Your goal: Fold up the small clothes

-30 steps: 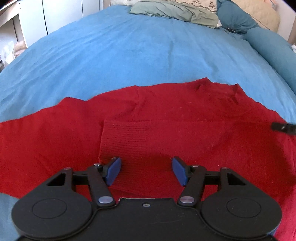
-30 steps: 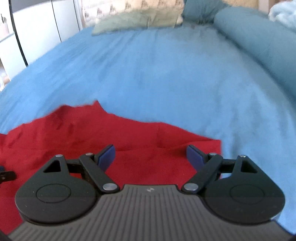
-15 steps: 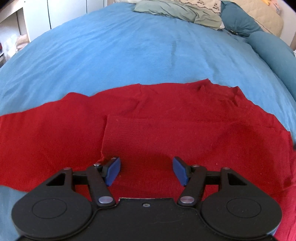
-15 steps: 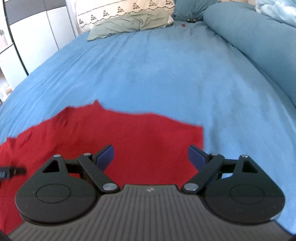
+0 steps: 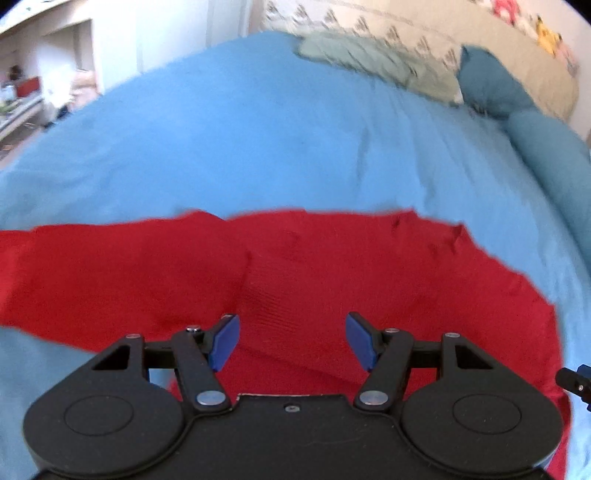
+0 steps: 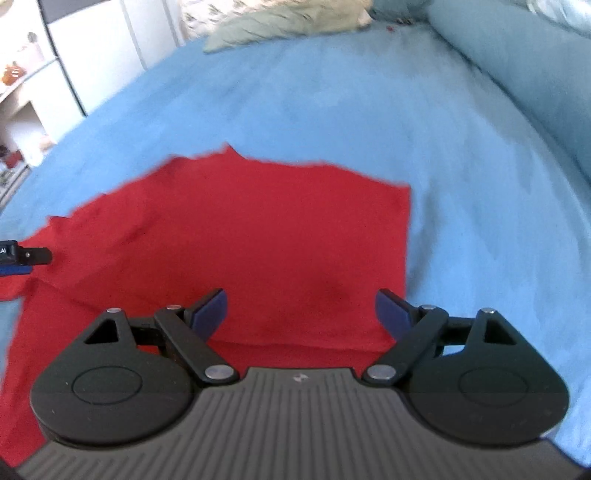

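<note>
A plain red garment (image 5: 332, 266) lies on a sky-blue bed cover (image 5: 240, 147). Beyond the garment, at the head of the bed, sit a sage-green pillow (image 5: 369, 59), a teal cushion (image 5: 491, 88) and a cream pillow with a dark repeating motif (image 5: 406, 26). Both black grippers, left (image 5: 291, 341) and right (image 6: 301, 314), carry dark blue pads.

Blue bedspread (image 5: 258, 147) fills most of both views, spreading ahead of the tool. Far ahead at the bed's head: grey-green pillow (image 5: 369, 59), patterned cream pillow (image 5: 424, 33) behind it, dark teal cushion (image 5: 491, 88) to its right. Teal bolster (image 5: 554, 158) runs along the right edge; in the right view it is paler (image 6: 517, 66). Ahead-left: white cabinets (image 6: 99, 51) and open shelves (image 5: 26, 96) holding small blurred items. Bright, even daylight; both views motion-blurred.
</note>
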`<control>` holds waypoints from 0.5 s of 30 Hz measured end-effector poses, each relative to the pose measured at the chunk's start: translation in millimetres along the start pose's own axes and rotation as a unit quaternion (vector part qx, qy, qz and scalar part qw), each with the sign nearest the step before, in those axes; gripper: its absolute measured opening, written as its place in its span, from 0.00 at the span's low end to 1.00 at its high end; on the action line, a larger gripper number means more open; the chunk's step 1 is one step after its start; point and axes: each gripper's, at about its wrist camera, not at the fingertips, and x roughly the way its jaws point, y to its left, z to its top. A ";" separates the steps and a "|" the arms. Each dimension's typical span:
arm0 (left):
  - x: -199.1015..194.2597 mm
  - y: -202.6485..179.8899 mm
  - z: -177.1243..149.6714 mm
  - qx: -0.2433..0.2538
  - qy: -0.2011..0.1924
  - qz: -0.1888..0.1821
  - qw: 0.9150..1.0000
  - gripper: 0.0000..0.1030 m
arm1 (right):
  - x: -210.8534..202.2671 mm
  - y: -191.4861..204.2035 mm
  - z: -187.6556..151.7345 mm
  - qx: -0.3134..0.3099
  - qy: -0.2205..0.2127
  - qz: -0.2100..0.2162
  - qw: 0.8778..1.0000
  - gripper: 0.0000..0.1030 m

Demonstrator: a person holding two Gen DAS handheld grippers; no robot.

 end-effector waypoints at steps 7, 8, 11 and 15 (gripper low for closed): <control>-110.5 70.5 6.4 -0.087 -0.058 0.037 0.994 0.72 | -64.8 75.4 32.2 -0.021 0.031 0.070 0.997 1.00; -119.0 82.4 5.7 -0.098 -0.064 0.047 0.992 0.73 | -68.8 89.9 33.9 -0.030 0.035 0.081 0.996 1.00; -132.5 129.8 -1.2 -0.134 -0.072 0.079 0.985 0.76 | -81.2 133.4 31.1 -0.061 0.041 0.105 0.992 1.00; -122.9 193.9 -10.2 -0.181 -0.071 0.105 0.975 0.81 | -76.3 178.7 21.7 -0.066 0.047 0.121 0.989 1.00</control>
